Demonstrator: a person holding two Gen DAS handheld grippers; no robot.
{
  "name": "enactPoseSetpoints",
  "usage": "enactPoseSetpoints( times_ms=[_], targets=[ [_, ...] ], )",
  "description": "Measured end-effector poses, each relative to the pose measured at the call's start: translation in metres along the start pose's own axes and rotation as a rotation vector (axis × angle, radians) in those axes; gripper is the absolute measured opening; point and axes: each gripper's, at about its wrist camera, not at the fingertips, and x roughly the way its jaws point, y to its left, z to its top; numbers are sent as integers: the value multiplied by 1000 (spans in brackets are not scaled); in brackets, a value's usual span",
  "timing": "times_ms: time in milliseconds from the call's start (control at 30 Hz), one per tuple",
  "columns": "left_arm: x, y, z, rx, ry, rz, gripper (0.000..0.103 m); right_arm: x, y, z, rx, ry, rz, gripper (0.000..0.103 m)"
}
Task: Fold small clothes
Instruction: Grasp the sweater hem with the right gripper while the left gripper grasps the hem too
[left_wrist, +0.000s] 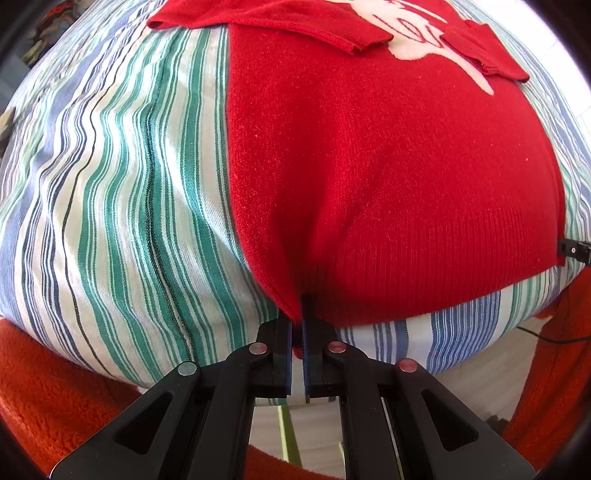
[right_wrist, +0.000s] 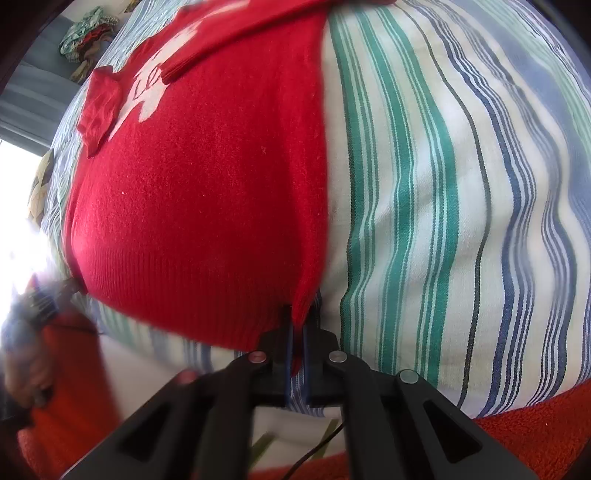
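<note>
Left claw (left_wrist: 297, 325) clenched on the near-left hem corner of the red sweater (left_wrist: 388, 177), blue pads almost together with a pinch of ribbed knit between them. Right claw (right_wrist: 297, 332) likewise clamped on the near-right hem corner of the same sweater (right_wrist: 199, 192), a red point of fabric hanging down between its pads. Beyond both claws, spread flat and front side up on a striped sheet (left_wrist: 122, 192), with both sleeves folded in across the chest: one cuff (left_wrist: 354, 46) lying ahead of the left claw, the other sleeve end (left_wrist: 495, 55) further off to its right, partly covering a white chest motif (left_wrist: 413, 40). From the right claw, the same motif (right_wrist: 147, 92) far ahead and to the left, one sleeve end (right_wrist: 101, 99) bunched beside it. Nothing between either claw and the sweater body. Green, blue and white stripes of the sheet (right_wrist: 443, 203) running away from the claws, wide bare cloth left of the left claw and right of the right one. Orange fleecy fabric (left_wrist: 55, 387) below and beside each claw, at the near edge (right_wrist: 535, 424). Far ahead-left of the right claw, a heap of patterned clothes (right_wrist: 88, 33); bright window glare at its far left.
</note>
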Motion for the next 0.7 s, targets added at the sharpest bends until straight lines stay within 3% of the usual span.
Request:
enactPoseSetpoints(
  times_ms=[567, 700],
  targets=[
    [-11, 0, -3, -3, 12, 22, 5, -6, -9, 0, 35, -10, 24, 2],
    [-20, -9, -4, 16, 21, 47, 7, -13, -18, -1, 84, -19, 64, 7]
  ],
)
